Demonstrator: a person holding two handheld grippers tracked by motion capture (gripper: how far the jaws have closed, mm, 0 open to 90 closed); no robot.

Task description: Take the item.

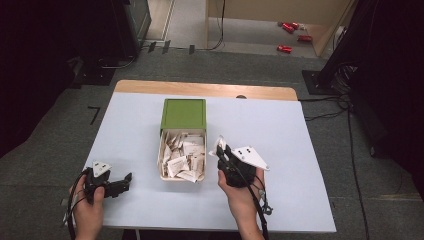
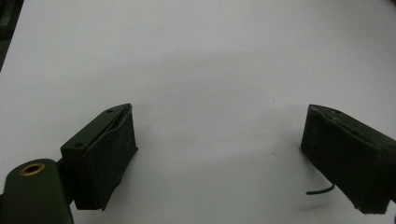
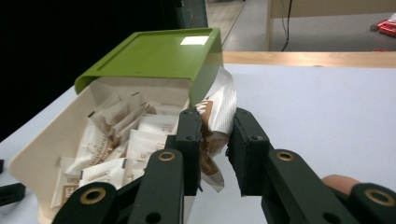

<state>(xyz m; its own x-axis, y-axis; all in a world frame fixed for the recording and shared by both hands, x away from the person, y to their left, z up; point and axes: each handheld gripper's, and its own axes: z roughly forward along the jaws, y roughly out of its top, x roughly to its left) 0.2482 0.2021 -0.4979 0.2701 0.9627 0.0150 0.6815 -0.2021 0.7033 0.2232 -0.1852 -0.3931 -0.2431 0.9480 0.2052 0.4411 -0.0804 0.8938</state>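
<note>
A cream box (image 1: pixel 161 156) with a green sliding lid (image 1: pixel 184 113) pushed to its far half stands mid-table, holding several white-and-brown sachets (image 1: pixel 183 159). My right gripper (image 1: pixel 220 145) is just right of the box, shut on one sachet (image 3: pixel 215 116) that sticks up crumpled between its pads; the box (image 3: pixel 56 140) and lid (image 3: pixel 154 53) lie close to its left. My left gripper (image 1: pixel 128 177) rests at the table's near left, jaws open with bare white tabletop (image 2: pixel 210 84) between the pads (image 2: pixel 109 156).
The white tabletop (image 1: pixel 290 150) has a wooden strip along its far edge (image 1: pixel 205 89). Beyond lie grey carpet, cables (image 1: pixel 325 107) and red objects (image 1: pixel 290 37) on the floor. Dark equipment stands at both sides.
</note>
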